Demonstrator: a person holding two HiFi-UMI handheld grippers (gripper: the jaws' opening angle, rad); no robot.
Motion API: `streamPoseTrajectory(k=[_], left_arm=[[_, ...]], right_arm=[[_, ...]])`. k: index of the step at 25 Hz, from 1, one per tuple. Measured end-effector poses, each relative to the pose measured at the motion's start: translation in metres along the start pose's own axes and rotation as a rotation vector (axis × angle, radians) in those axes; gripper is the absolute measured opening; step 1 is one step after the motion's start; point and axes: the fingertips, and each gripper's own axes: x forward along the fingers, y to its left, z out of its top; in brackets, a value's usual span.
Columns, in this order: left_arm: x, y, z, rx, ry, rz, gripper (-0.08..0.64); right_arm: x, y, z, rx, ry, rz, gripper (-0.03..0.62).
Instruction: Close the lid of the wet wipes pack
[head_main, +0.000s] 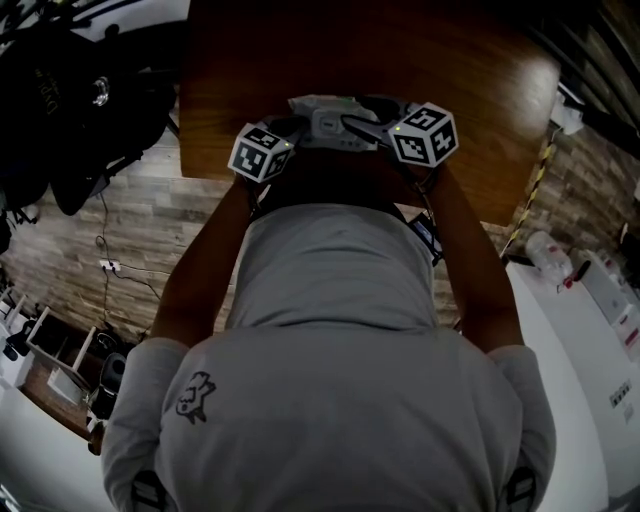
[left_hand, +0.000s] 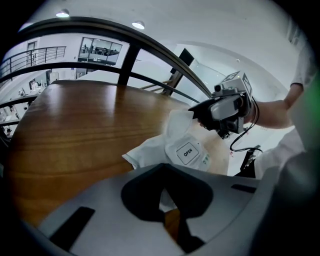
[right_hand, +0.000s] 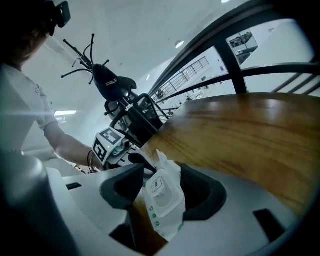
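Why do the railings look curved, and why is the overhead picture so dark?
Head view: dim overall, table and shirt murky, only the marker cubes bright. Left gripper view: the wide-angle lens bends the railing into arcs and blackens the corners; the pack is sharp. Right gripper view: same bending, plus a pale light streak at left.

The wet wipes pack (head_main: 325, 122) lies on the table (head_main: 400, 60). The left gripper (head_main: 298, 128) sits left of it, the right gripper (head_main: 372, 128) right.
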Motion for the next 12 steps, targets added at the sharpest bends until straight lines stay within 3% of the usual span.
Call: streamPoseTrajectory(k=[12], left_arm=[[0.001, -0.001, -0.001, 0.015, 0.014, 0.005, 0.012]], right_arm=[[-0.002, 0.014, -0.021, 0.068, -0.003, 0.035, 0.215]])
